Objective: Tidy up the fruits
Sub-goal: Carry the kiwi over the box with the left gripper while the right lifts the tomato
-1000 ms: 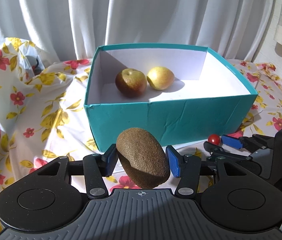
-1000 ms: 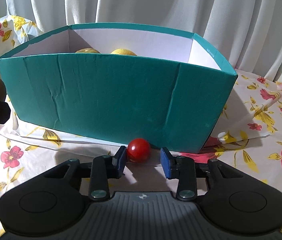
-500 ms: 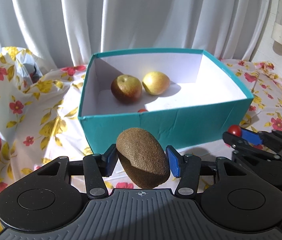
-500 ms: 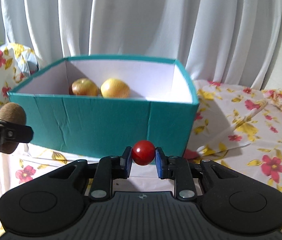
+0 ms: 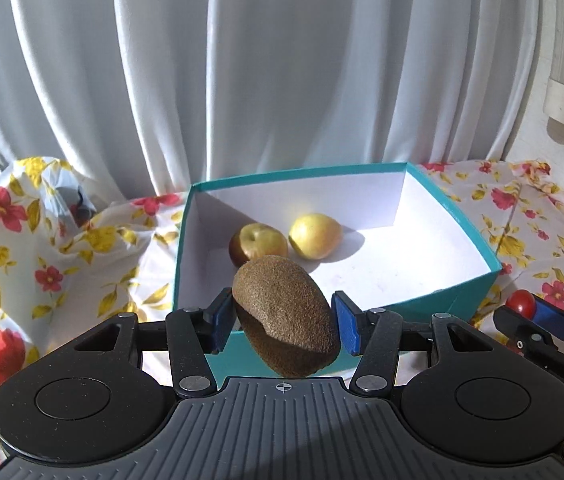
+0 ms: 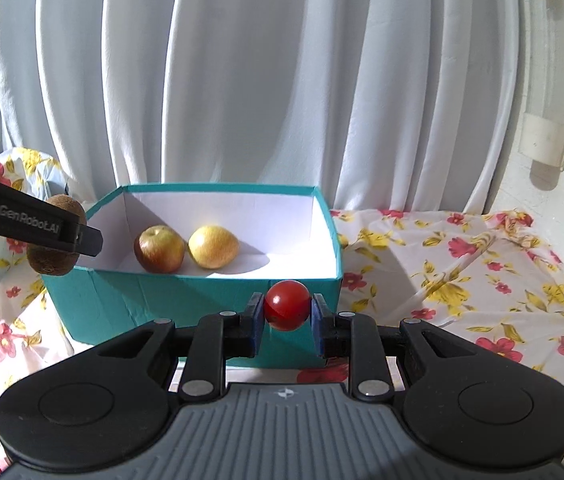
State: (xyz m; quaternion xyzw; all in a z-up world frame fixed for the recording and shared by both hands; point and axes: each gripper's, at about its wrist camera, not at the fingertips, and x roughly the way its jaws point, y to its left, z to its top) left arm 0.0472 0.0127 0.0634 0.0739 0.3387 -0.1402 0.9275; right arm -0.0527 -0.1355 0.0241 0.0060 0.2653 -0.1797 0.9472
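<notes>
A: Kiwi [image 5: 286,316] sits clenched in the left tongs [image 5: 284,322], raised just before the teal box's [image 6: 185,300] near wall; the right tongs [image 6: 286,316] pinch a cherry tomato [image 6: 286,305] at the same height.

B: And the box?

A: It holds an apple [image 6: 159,249] and a yellow pear [image 6: 213,246] on the floral-clothed table [image 6: 462,272]. The carry step is underway; next, each fruit probably needs moving over the rim, lowering, then releasing.

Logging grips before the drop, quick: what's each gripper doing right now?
Left gripper: closed on the kiwi.
Right gripper: closed on the cherry tomato.
</notes>
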